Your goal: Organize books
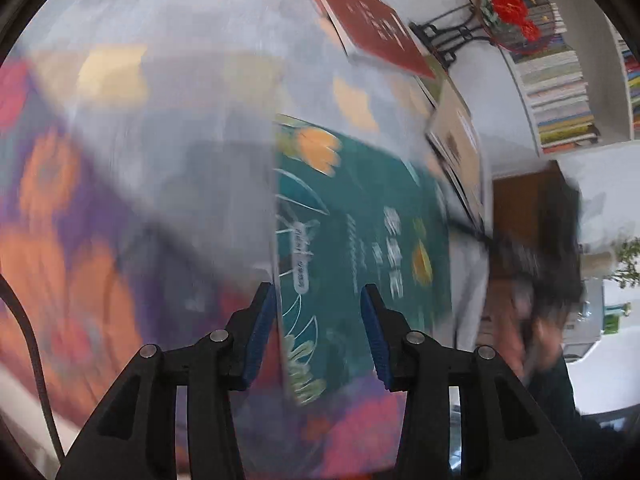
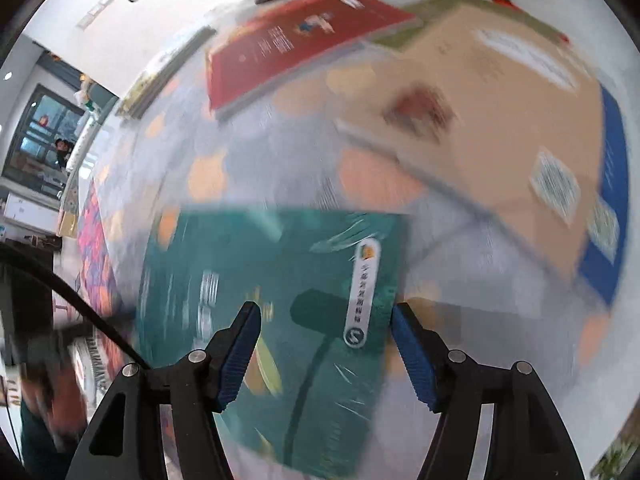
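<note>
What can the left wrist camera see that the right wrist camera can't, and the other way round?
Only the left wrist view shows the round red-flower ornament on its black stand and the shelves of books behind. Only the right wrist view shows a window at far left and the blue edge of the tan book. Both show the teal book, the red book and the patterned tablecloth.

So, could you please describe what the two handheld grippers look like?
Both the left gripper and right gripper have black plastic frames with silver pivot bolts and ribbed blue pads. A black cable trails from the right one.
</note>
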Available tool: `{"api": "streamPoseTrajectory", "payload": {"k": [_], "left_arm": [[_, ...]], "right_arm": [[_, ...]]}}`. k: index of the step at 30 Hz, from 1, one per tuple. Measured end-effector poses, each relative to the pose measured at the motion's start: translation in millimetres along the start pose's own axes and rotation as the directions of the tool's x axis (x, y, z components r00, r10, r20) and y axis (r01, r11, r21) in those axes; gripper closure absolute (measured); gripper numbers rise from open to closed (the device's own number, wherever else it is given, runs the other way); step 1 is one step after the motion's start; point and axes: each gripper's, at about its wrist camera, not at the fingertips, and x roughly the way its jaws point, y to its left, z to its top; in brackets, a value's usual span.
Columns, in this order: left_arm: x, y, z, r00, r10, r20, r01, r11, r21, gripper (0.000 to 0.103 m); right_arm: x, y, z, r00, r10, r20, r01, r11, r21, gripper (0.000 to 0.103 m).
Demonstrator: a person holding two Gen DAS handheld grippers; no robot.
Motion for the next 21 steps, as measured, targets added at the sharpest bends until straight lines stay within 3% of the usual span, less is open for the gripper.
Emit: {"api": "streamPoseTrajectory", "payload": {"k": [3, 6, 10, 12, 16, 18, 21], "left_arm": [[12, -13, -29, 0.998, -0.013, -0.064, 0.012, 1.0, -0.006, 0.063], [6, -31, -35, 0.998, 0.056, -0.039, -0.054, 0.997, 0.057, 0.063], [-6, -55, 0, 0.999, 0.044, 0.012, -0.046, 0.987, 0.153, 0.063], [1, -68, 30, 0.998, 0.057, -0.014, -0.052, 0.972, 0.229, 0.063], [22, -86, 67, 0.989, 0.118, -0.094, -0.068, 0.902, 0.426, 0.063], [33, -91, 83, 0.977, 0.148, -0.153, -0.043, 0.839, 0.543, 0.063], [39, -86, 95, 0.955, 0.169, -0.243, 0.025, 0.772, 0.635, 0.063]], "right_arm": [[6, 2, 10, 0.997, 0.043, 0.063, -0.044, 0.999, 0.013, 0.036], [-9, -1, -1, 0.992, 0.072, 0.105, -0.08, 0.994, 0.077, 0.037], [-46, -7, -54, 0.977, 0.083, 0.198, -0.119, 0.977, 0.179, 0.036], [-54, -8, -79, 0.973, 0.05, 0.224, -0.103, 0.968, 0.231, 0.036], [-55, -3, -112, 0.971, -0.021, 0.239, -0.068, 0.932, 0.357, 0.036], [-57, 3, -129, 0.96, -0.07, 0.272, -0.059, 0.896, 0.441, 0.036], [-55, 25, -165, 0.923, -0.198, 0.33, -0.048, 0.792, 0.609, 0.038]]}}
